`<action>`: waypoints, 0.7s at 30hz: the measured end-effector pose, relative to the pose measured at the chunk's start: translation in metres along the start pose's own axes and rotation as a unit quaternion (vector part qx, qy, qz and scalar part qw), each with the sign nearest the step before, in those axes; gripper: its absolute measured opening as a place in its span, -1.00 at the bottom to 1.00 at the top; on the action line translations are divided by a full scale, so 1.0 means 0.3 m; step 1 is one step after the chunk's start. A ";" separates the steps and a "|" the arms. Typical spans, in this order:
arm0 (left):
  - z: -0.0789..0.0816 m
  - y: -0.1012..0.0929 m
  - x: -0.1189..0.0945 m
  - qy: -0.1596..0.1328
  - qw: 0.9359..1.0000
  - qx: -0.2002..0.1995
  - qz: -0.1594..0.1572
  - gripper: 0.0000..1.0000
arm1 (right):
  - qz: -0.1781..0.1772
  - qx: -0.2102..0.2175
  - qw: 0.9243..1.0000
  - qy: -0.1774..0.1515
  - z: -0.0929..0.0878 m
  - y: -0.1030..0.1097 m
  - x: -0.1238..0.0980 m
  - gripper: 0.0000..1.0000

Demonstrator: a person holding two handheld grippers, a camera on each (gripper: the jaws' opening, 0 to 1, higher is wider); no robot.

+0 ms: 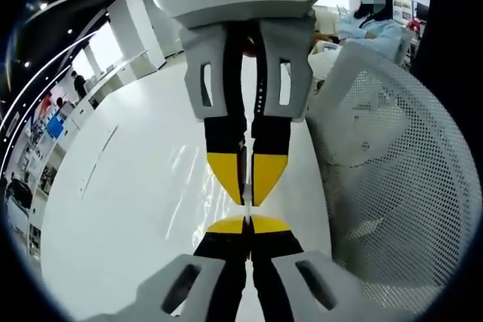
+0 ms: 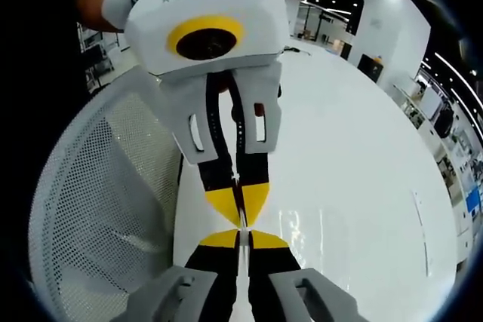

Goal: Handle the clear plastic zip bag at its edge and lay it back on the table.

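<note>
Two grippers tip to tip: left gripper (image 1: 247, 225) and right gripper (image 2: 239, 243), jaws pinched narrow on the clear zip bag's (image 1: 246, 186) thin edge, above the white table (image 1: 136, 216). Lower evenly toward six o'clock; release together.

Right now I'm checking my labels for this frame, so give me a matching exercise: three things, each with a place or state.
Things:
1. left gripper with yellow-tipped black jaws
2. white perforated mesh chair back
3. glossy white table

Places or states:
A. lies under both grippers
B. stands beside the table's edge
C. jaws closed, tips meeting the right gripper

Pairs: 1-C; 2-B; 3-A
</note>
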State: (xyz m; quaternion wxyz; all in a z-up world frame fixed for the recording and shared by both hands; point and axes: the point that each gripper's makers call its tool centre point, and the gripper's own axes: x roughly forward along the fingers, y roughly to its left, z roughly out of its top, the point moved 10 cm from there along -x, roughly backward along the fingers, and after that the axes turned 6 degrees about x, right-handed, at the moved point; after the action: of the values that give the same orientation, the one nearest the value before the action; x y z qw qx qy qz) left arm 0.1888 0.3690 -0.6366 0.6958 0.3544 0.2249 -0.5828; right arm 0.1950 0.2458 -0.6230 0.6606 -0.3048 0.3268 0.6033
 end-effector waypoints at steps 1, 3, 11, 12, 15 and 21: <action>0.000 0.000 0.000 -0.001 1.000 -0.001 -0.001 -1.00 | 0.000 0.001 1.000 -0.001 -0.002 0.000 -0.001 -1.00; -0.001 -0.002 -0.001 -0.001 1.000 -0.003 -0.001 -1.00 | 0.001 0.002 1.000 -0.003 -0.003 0.002 -0.002 -1.00; -0.006 -0.006 -0.001 0.000 1.000 -0.003 -0.004 -1.00 | 0.002 0.001 1.000 -0.002 -0.009 0.008 -0.006 -1.00; -0.006 -0.006 0.000 0.000 1.000 -0.003 -0.004 -1.00 | 0.002 0.000 1.000 -0.002 -0.008 0.009 -0.007 -1.00; -0.008 -0.007 0.000 0.001 1.000 -0.004 -0.005 -1.00 | 0.002 -0.002 1.000 0.002 -0.013 0.010 -0.008 -1.00; -0.013 -0.009 0.000 0.003 1.000 -0.005 -0.008 -1.00 | 0.002 0.000 1.000 0.004 -0.027 0.011 -0.013 -1.00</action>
State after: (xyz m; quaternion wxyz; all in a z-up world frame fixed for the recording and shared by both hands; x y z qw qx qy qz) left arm 0.1868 0.3719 -0.6398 0.6925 0.3503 0.2326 -0.5861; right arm 0.1910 0.2373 -0.6247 0.6581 -0.3062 0.3304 0.6033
